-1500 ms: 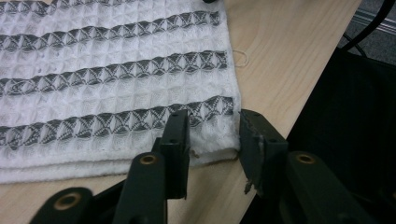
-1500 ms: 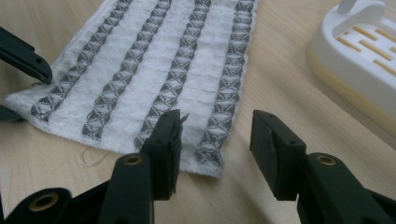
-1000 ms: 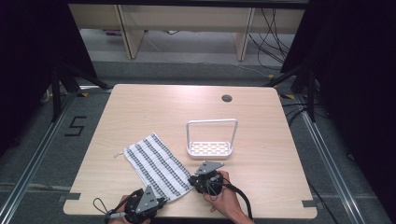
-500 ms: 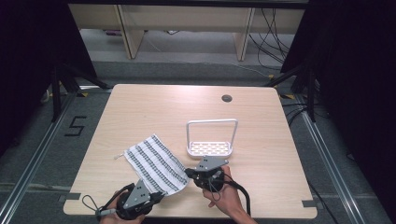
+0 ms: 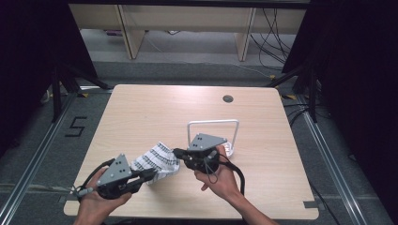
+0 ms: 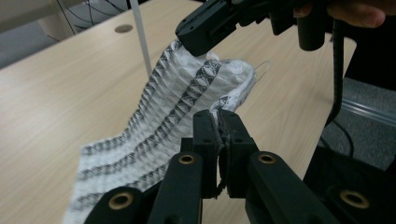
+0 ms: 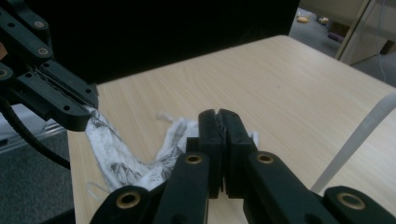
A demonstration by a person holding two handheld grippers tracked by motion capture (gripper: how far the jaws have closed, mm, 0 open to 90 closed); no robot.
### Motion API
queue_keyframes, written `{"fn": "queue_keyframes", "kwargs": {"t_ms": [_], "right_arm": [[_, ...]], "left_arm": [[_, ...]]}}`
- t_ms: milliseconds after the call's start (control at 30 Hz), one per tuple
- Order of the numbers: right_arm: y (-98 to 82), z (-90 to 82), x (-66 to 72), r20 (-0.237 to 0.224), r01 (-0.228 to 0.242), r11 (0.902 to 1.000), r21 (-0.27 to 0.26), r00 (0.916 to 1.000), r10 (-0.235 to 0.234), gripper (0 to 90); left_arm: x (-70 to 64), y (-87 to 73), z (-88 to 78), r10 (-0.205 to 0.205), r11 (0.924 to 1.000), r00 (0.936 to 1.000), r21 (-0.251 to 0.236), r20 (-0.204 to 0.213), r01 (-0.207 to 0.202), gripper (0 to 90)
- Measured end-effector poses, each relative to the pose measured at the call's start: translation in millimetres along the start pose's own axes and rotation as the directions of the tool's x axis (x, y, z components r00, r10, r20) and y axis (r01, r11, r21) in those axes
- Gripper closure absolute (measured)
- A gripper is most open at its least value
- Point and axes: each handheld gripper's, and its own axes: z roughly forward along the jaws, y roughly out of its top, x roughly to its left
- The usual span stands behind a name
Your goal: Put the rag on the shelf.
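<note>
Both my jaws pinch the patterned cloth (image 5: 157,159), left gripper (image 5: 149,175) and right gripper (image 5: 179,153) each clamped on a near corner. It hangs between them off the tabletop (image 5: 155,112), likely for folding. White rack (image 5: 213,124) behind.

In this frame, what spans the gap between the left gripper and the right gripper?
The black-and-white patterned cloth spans it: in the high view it hangs between the left gripper and the right gripper, each pinching an edge, above the wooden table.
</note>
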Motion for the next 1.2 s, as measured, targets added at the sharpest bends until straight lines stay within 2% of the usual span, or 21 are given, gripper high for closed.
{"fn": "queue_keyframes", "kwargs": {"t_ms": [67, 167, 200, 233, 267, 333, 367, 400, 433, 500, 600, 633, 667, 733, 767, 800, 967, 1033, 1100, 1133, 1200], "right_arm": [[11.1, -3.1, -4.1, -0.005, 0.031, 0.9991, -0.03, 0.9995, -0.032, 89.2], [21.3, -10.4, -4.4, -0.001, 0.006, 0.9992, -0.039, 1.0, -0.006, 89.3], [32.7, -19.0, -5.3, -0.015, 0.016, 0.9973, -0.071, 0.9997, -0.017, 89.3], [32.7, -19.0, -5.3, -0.015, 0.016, 0.9973, -0.071, 0.9997, -0.017, 89.3], [41.7, -28.6, -4.9, -0.013, 0.028, 0.9937, -0.109, 0.9995, -0.03, 89.4], [44.8, -33.8, -3.6, -0.011, 0.017, 0.9943, -0.106, 0.9998, -0.018, 89.4], [49.2, -38.6, -3.5, -0.015, 0.041, 0.9914, -0.124, 0.999, -0.043, 89.4], [52.8, -44.1, -1.9, -0.018, 0.031, 0.9905, -0.134, 0.9993, -0.034, 89.4], [57.4, -51.3, -2.6, -0.011, 0.053, 0.9866, -0.154, 0.9984, -0.056, 89.4], [60.6, -58.2, -1.3, -0.019, 0.039, 0.9867, -0.158, 0.9989, -0.043, 89.4], [62.2, -73.1, -1.8, -0.015, 0.052, 0.9835, -0.173, 0.9983, -0.055, 89.4], [62.2, -73.1, -1.8, -0.015, 0.052, 0.9835, -0.173, 0.9983, -0.055, 89.4], [61.0, -83.4, -0.4, -0.012, 0.045, 0.9833, -0.177, 0.9988, -0.048, 89.4], [60.3, -91.6, -1.2, -0.004, 0.047, 0.9817, -0.185, 0.9988, -0.048, 89.5], [60.3, -91.6, -1.2, -0.004, 0.047, 0.9817, -0.185, 0.9988, -0.048, 89.5], [58.9, -102.3, -2.3, 0.022, 0.038, 0.981, -0.19, 0.9992, -0.034, 89.4], [54.9, -117.3, -8.8, 0.05, 0.032, 0.9808, -0.193, 0.9985, -0.023, 89.4], [51.1, -128.7, -16.0, 0.087, 0.012, 0.9811, -0.193, 0.9962, 0.005, 89.4], [50.2, -131.8, -18.4, 0.095, 0.01, 0.981, -0.194, 0.9955, 0.008, 89.5], [49.3, -138.5, -23.6, 0.122, 0.008, 0.9804, -0.197, 0.9924, 0.016, 89.4], [49.3, -144.3, -28.6, 0.142, 0.005, 0.9801, -0.198, 0.9896, 0.024, 89.4]], "left_arm": [[5.5, 15.9, -10.4, -0.001, 0.9994, 1.0, -0.034, 0.002, 0.001, 85.9], [8.3, 27.4, -17.2, 0.003, 0.9983, 1.0, -0.058, 0.007, -0.002, 85.9], [9.7, 39.5, -25.3, 0.015, 0.9971, 0.9999, -0.074, 0.003, -0.015, 85.9], [9.7, 39.5, -25.3, 0.015, 0.9971, 0.9999, -0.074, 0.003, -0.015, 85.9], [10.1, 51.2, -32.8, 0.027, 0.995, 0.9996, -0.096, 0.004, -0.026, 85.9], [10.1, 56.4, -35.6, 0.034, 0.9931, 0.9994, -0.112, 0.007, -0.033, 85.9], [9.7, 61.1, -38.3, 0.038, 0.9928, 0.9992, -0.114, 0.007, -0.037, 85.9], [9.2, 67.1, -40.0, 0.039, 0.9911, 0.9992, -0.128, 0.01, -0.038, 85.9], [9.0, 70.6, -40.6, 0.04, 0.9906, 0.9991, -0.131, 0.016, -0.038, 85.9], [8.3, 75.6, -40.2, 0.042, 0.9897, 0.9988, -0.138, 0.025, -0.038, 85.9], [6.1, 91.0, -35.7, 0.054, 0.9869, 0.998, -0.154, 0.033, -0.049, 85.9], [6.1, 91.0, -35.7, 0.054, 0.9869, 0.998, -0.154, 0.033, -0.049, 85.9], [4.7, 96.5, -33.4, 0.063, 0.986, 0.9972, -0.157, 0.04, -0.056, 85.9], [2.7, 108.1, -27.7, 0.078, 0.9841, 0.9953, -0.164, 0.057, -0.067, 85.9], [2.7, 108.1, -27.7, 0.078, 0.9841, 0.9953, -0.164, 0.057, -0.067, 85.9], [2.3, 115.5, -22.3, 0.082, 0.9832, 0.9947, -0.168, 0.062, -0.071, 85.9], [2.6, 127.2, -7.2, 0.083, 0.9826, 0.9936, -0.173, 0.076, -0.069, 85.9], [2.9, 135.6, 3.6, 0.083, 0.9836, 0.9928, -0.167, 0.086, -0.067, 85.9], [3.5, 138.9, 7.4, 0.084, 0.9839, 0.9926, -0.165, 0.087, -0.069, 85.9], [4.8, 143.2, 12.5, 0.079, 0.984, 0.9925, -0.167, 0.093, -0.063, 85.9], [7.4, 148.0, 18.3, 0.075, 0.9839, 0.9924, -0.169, 0.098, -0.058, 85.8]]}}
